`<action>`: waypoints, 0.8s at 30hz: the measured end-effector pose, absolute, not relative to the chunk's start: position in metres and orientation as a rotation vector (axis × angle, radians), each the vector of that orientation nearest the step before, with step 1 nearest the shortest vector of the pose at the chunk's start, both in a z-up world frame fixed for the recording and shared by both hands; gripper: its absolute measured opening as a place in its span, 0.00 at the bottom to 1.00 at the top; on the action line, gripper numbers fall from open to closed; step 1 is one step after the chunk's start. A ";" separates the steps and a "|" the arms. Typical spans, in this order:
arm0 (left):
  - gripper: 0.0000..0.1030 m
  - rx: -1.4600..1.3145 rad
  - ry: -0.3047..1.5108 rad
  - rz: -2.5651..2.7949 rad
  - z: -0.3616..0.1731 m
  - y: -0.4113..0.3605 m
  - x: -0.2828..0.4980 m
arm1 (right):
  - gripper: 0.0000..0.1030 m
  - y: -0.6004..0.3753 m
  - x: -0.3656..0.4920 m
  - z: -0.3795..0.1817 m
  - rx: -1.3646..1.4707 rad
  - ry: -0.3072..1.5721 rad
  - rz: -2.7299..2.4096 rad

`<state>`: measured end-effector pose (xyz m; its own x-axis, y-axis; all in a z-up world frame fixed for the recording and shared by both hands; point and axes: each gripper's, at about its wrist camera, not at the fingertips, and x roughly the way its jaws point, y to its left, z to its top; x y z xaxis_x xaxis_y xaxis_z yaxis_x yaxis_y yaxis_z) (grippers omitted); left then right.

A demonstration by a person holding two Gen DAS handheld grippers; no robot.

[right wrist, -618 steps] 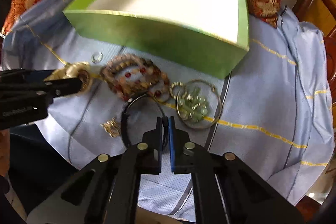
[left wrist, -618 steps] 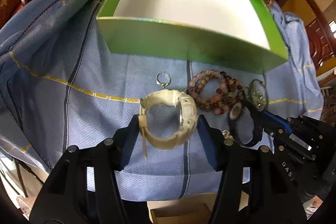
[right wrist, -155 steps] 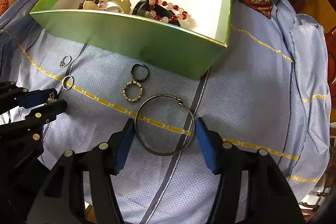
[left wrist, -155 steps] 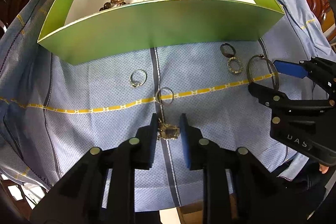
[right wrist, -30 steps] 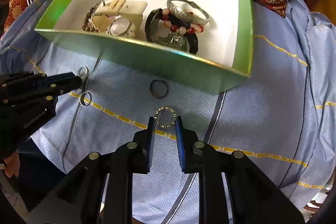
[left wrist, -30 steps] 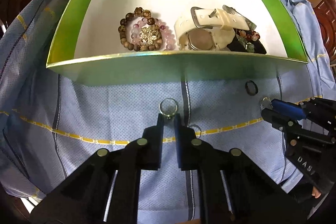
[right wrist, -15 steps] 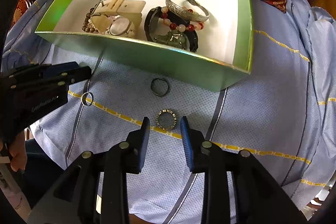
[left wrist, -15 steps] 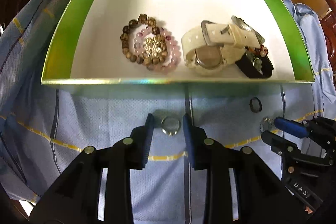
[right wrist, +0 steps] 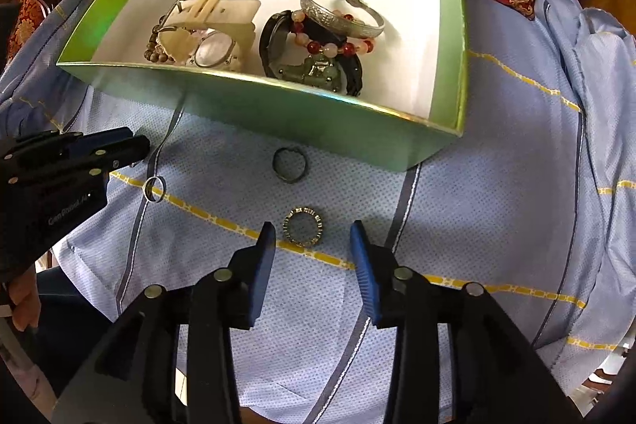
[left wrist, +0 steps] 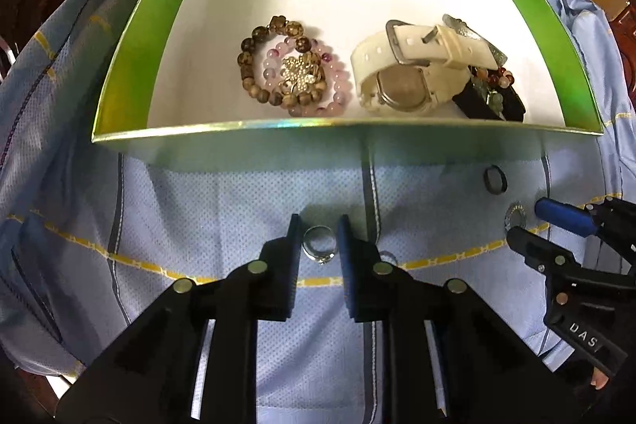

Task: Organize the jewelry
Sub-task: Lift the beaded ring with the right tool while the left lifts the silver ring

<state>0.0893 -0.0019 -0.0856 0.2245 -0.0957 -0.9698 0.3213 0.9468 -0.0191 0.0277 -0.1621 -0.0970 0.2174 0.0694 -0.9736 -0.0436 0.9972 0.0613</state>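
Left wrist: box (left wrist: pixel 131 74) wall just ahead, bare cloth (left wrist: pixel 198 209) between. Left gripper (left wrist: pixel 317 232) open around silver ring (left wrist: pixel 320 249).
Right wrist: right gripper (right wrist: pixel 311 235) open wide, gold ring (right wrist: pixel 303 226) between the fingers, untouched.

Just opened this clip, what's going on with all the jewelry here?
A person with a gripper in each hand is clearing jewelry off a blue cloth into a green box. The box holds a white watch, bead bracelets and a silver bangle. The left gripper is open around a silver ring; the right gripper is open beside a studded ring. A dark ring and a plain band lie loose.
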 end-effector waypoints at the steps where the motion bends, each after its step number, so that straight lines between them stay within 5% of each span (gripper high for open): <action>1: 0.19 0.208 1.314 -0.291 -0.086 -0.004 0.095 | 0.38 -0.162 0.028 -0.098 0.020 1.350 0.078; 6: 0.28 0.246 1.305 -0.289 -0.091 -0.016 0.096 | 0.38 -0.151 0.027 -0.101 -0.020 1.341 0.074; 10: 0.18 0.243 1.286 -0.280 -0.093 -0.025 0.088 | 0.36 -0.142 0.024 -0.103 -0.062 1.316 0.071; 13: 0.18 0.222 1.260 -0.266 -0.090 -0.026 0.083 | 0.21 -0.138 0.022 -0.103 -0.073 1.301 0.073; 24: 0.18 0.280 1.114 -0.233 -0.062 -0.031 0.042 | 0.20 -0.139 0.011 -0.068 -0.059 1.216 0.115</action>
<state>0.0423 -0.0311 -0.0621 0.4234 -0.0447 -0.9049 0.3224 0.9409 0.1043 0.0108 -0.1389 -0.0677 0.3421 0.0570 -0.9380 -0.1206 0.9926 0.0163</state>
